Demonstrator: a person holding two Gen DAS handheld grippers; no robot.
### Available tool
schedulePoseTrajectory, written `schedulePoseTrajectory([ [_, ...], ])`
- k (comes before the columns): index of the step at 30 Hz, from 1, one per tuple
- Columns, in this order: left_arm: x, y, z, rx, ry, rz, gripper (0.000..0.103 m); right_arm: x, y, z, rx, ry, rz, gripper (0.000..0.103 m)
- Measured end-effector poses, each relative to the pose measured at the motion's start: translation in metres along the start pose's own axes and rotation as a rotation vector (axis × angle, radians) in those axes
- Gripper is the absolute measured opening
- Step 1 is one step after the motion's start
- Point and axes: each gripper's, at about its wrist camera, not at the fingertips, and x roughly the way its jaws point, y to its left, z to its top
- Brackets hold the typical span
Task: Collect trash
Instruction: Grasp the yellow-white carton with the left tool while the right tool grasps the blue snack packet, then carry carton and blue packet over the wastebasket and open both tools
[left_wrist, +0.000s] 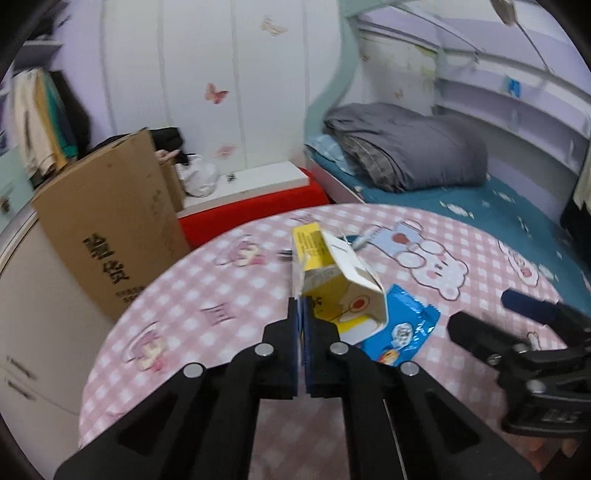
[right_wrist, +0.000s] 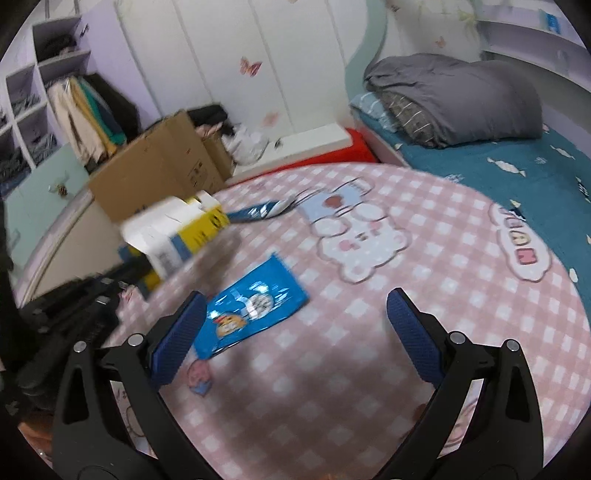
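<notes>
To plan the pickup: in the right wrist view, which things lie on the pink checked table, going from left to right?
Yellow and white carton held in the left claw → blue snack wrapper.

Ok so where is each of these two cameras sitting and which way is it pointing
Left wrist: on the left gripper, angled down over the pink checked table; its jaws are shut on a yellow-and-white carton; the right gripper shows at right.
Right wrist: on the right gripper, open above the table, facing the blue wrapper; the left gripper at left.
Shared: carton, wrapper, bed.
</notes>
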Motion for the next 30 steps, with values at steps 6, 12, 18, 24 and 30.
schedulePoseTrajectory([
  [6, -0.034, 0.042, -0.013, -0.073, -0.044, 0.14, 0.002, 0.022, 0.043, -0.003, -0.053, 0.088, -0.031, 0.096],
  [12, -0.053, 0.081, -0.029, -0.127, -0.018, 0.217, 0.002, 0.052, 0.065, -0.006, -0.038, 0.146, -0.111, 0.094],
  [18, -0.073, 0.114, -0.048, -0.155, -0.009, 0.236, 0.002, 0.054, 0.084, -0.013, -0.151, 0.116, -0.198, 0.041],
  [24, -0.096, 0.135, -0.067, -0.192, -0.014, 0.228, 0.002, 0.041, 0.099, -0.025, -0.17, 0.123, -0.112, 0.028],
  [30, -0.127, 0.159, -0.092, -0.237, -0.021, 0.231, 0.002, 0.014, 0.147, -0.046, -0.182, 0.132, 0.049, 0.018],
])
